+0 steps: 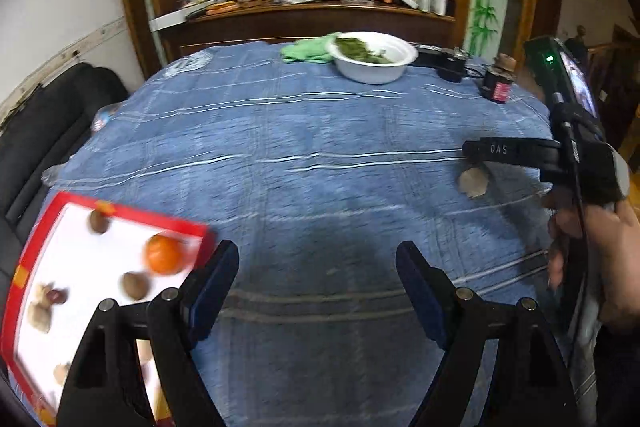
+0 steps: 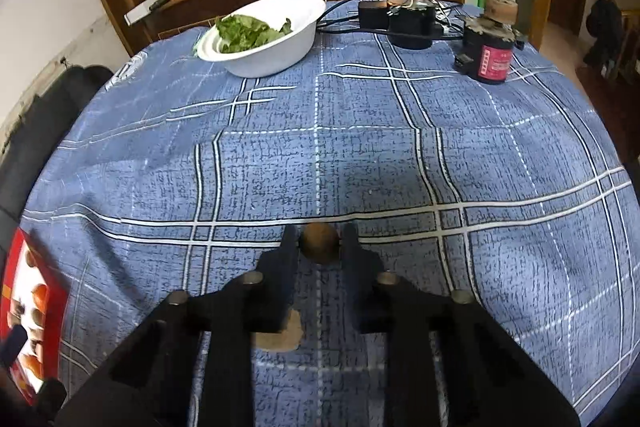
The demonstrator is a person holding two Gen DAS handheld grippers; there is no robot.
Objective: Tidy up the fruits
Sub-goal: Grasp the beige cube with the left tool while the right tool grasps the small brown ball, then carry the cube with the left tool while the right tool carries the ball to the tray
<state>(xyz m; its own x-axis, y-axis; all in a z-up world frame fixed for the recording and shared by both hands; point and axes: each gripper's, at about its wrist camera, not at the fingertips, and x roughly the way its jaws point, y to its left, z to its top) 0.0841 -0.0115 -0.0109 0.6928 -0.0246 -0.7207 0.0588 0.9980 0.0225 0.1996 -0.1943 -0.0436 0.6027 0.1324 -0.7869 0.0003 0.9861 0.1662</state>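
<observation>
Right jaws [image 2: 320, 241] pinching brown fruit [image 2: 319, 242], left jaws [image 1: 318, 263] spread beside red tray [image 1: 120, 215]

The left gripper [image 1: 316, 267] tilts downward with its jaws spread wide, nothing between the blue pads [image 1: 216, 291]. Over at its three o'clock the right gripper [image 1: 474, 157] reaches in sideways, held in a bare hand [image 1: 588, 255] wrapped round the grip. From its own wrist view, the right gripper [image 2: 320, 241] also slopes down, fingers [image 2: 289, 247] drawn in close and pinched on a small brown fruit [image 2: 320, 243] at the tips.
</observation>
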